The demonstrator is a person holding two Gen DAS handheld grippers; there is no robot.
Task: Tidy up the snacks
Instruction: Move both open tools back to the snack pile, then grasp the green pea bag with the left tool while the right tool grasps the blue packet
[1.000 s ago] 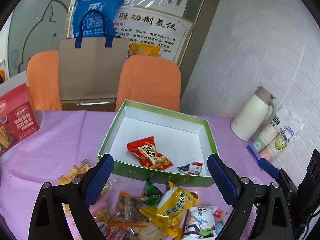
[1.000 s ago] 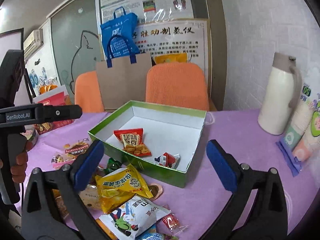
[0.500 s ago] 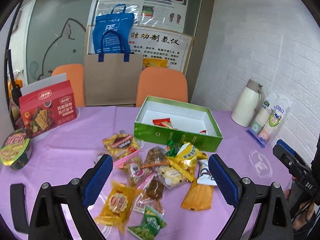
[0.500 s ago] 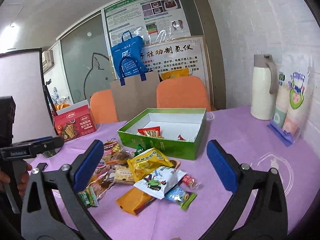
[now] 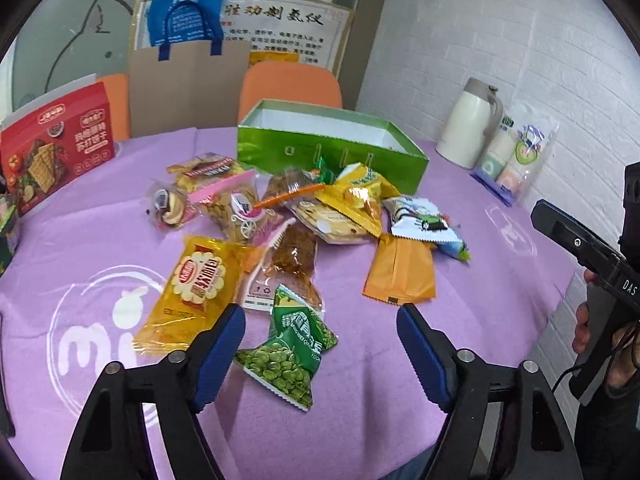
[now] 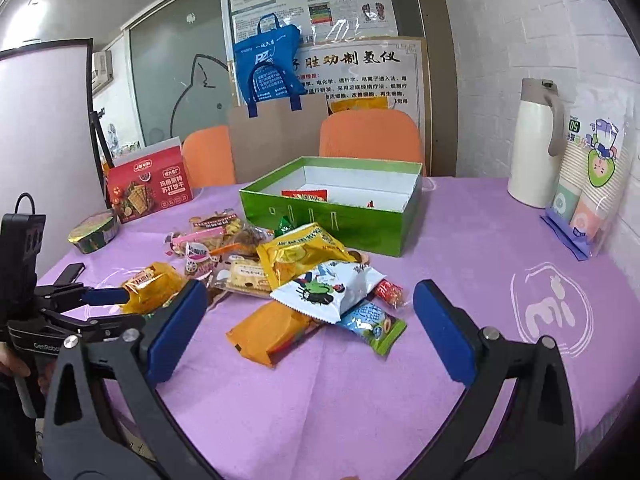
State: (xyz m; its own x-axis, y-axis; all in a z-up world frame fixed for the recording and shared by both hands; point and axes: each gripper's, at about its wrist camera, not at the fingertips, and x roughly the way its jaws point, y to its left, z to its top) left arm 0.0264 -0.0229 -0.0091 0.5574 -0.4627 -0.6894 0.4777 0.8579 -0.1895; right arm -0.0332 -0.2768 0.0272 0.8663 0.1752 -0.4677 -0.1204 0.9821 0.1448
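Several snack packets lie heaped on the purple tablecloth in front of an open green box (image 5: 332,156) (image 6: 326,222), which holds a red packet (image 6: 305,195). My left gripper (image 5: 320,344) is open and low over the table, its blue pads on either side of a green pea packet (image 5: 290,352). A yellow packet (image 5: 192,292) lies to its left and an orange pouch (image 5: 400,270) to its right. My right gripper (image 6: 310,320) is open and empty, hovering before the orange pouch (image 6: 272,330) and a white packet (image 6: 328,288).
A red cracker box (image 5: 56,148) (image 6: 148,188) and a round bowl (image 6: 94,230) stand at the left. A white thermos (image 6: 534,142) and a sleeve of paper cups (image 6: 592,184) stand at the right by the brick wall. Orange chairs (image 5: 290,84) and a paper bag (image 6: 276,140) sit behind the table.
Both grippers have pulled back from the green box toward the near table edge. The left one has dropped low around the green pea packet. Both stayed open.
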